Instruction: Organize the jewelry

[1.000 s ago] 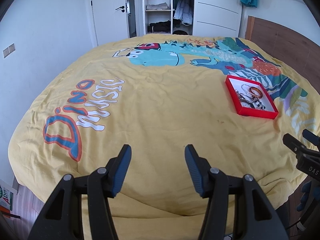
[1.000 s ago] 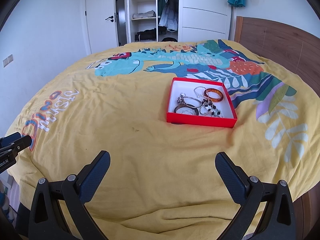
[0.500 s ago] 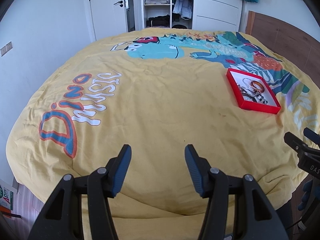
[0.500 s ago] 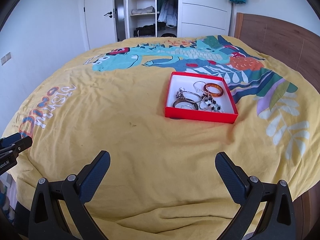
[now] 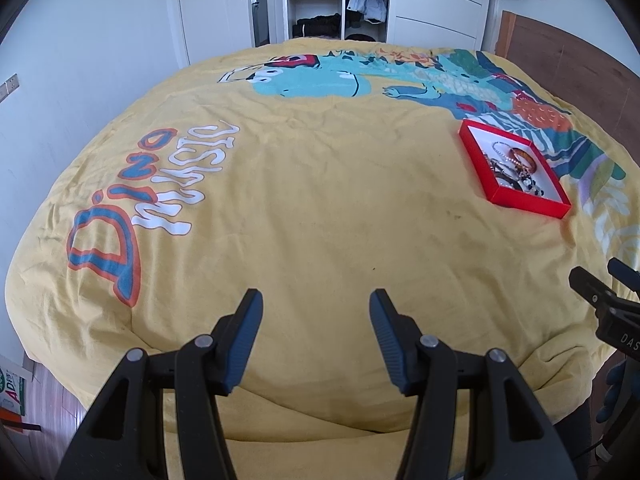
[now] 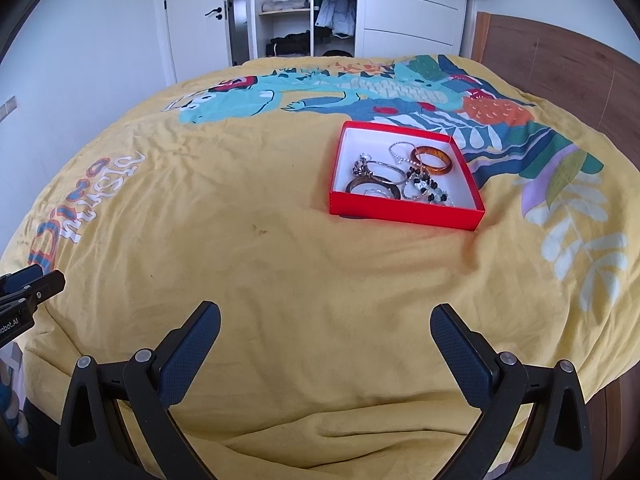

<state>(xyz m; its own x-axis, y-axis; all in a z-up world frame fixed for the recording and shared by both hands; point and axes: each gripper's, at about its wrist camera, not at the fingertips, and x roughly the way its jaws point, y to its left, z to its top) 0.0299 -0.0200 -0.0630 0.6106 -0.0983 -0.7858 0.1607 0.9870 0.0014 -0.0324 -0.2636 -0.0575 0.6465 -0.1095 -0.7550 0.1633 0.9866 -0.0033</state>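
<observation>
Red tray [image 6: 404,210]: flat on the yellow bedspread [image 6: 280,280], right of centre, long axis running away toward the wardrobe [image 6: 412,8].
Contents: amber bangle [image 6: 433,160], dark ring [image 6: 373,188], silver and beaded pieces tangled together.
Left gripper [image 5: 316,334]: fingers apart, holding nothing, above the near edge.
Right gripper [image 6: 326,344]: spread wide, holding nothing.
Change: the tray looks larger and nearer than half a second ago in both views.

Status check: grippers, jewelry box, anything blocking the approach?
Left gripper open, empty. Right gripper open wider, empty. Red box on bedspread, bangles and beads inside. Nothing in the way.
</observation>
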